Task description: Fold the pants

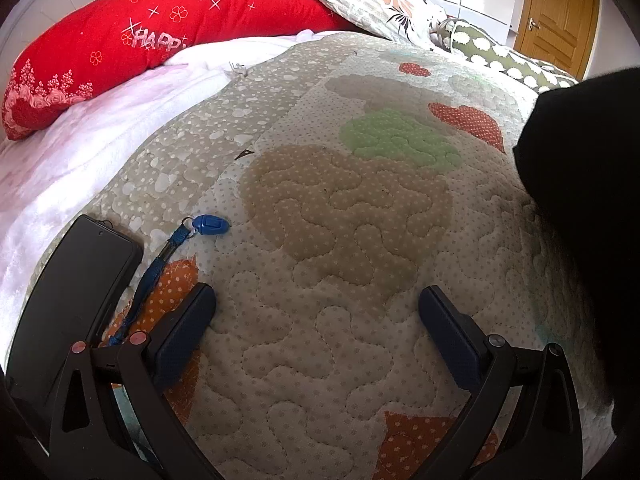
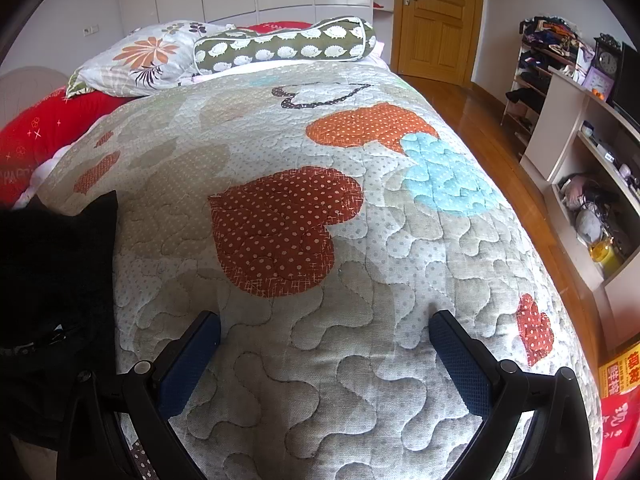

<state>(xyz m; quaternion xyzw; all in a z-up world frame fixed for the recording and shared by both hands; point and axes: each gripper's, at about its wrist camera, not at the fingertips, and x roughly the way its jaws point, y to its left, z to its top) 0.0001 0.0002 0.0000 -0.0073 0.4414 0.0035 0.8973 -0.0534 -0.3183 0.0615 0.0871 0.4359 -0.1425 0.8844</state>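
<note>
Both the left gripper [image 1: 316, 306] and the right gripper [image 2: 324, 330] are held wide open, with nothing between the fingers. The black pants [image 2: 56, 280], soft and bunched, are seen on the quilted bed [image 2: 360, 280] between them, seemingly compact already. A phone [image 1: 76, 280] lies left; pillows [image 2: 280, 46] lie far.

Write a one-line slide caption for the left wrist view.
Open left hand-held gripper over a quilted bedspread, black pants at right, phone and blue clip at left.
</note>
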